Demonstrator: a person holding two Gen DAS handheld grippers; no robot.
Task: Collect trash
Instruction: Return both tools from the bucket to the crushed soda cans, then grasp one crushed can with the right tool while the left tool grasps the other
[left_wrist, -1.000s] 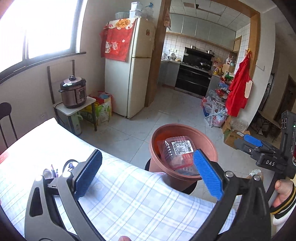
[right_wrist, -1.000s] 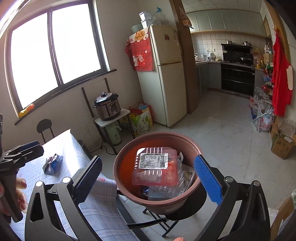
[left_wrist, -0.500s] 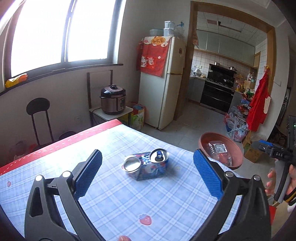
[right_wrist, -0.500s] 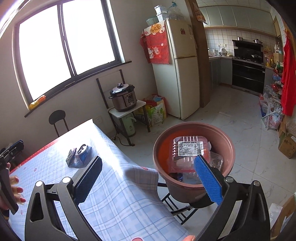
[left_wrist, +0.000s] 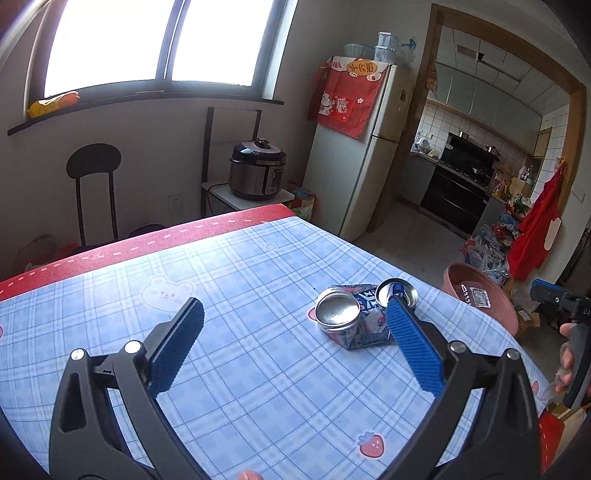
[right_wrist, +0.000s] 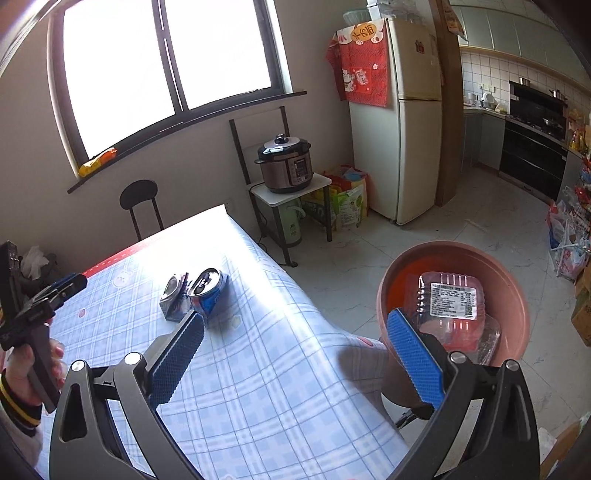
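Two crushed drink cans and a flattened blue wrapper lie together on the blue checked tablecloth; they also show in the right wrist view. My left gripper is open and empty, hovering over the table just short of the cans. My right gripper is open and empty above the table's right edge. A terracotta basin beside the table holds a clear plastic clamshell box and other plastic trash; the basin also shows in the left wrist view.
A black chair stands behind the table. A pressure cooker sits on a small stand next to a fridge. Bags and boxes lie on the tiled floor toward the kitchen.
Both grippers have swung left from the basin toward the table. The cans now lie close in front of the left gripper. Both stay open.
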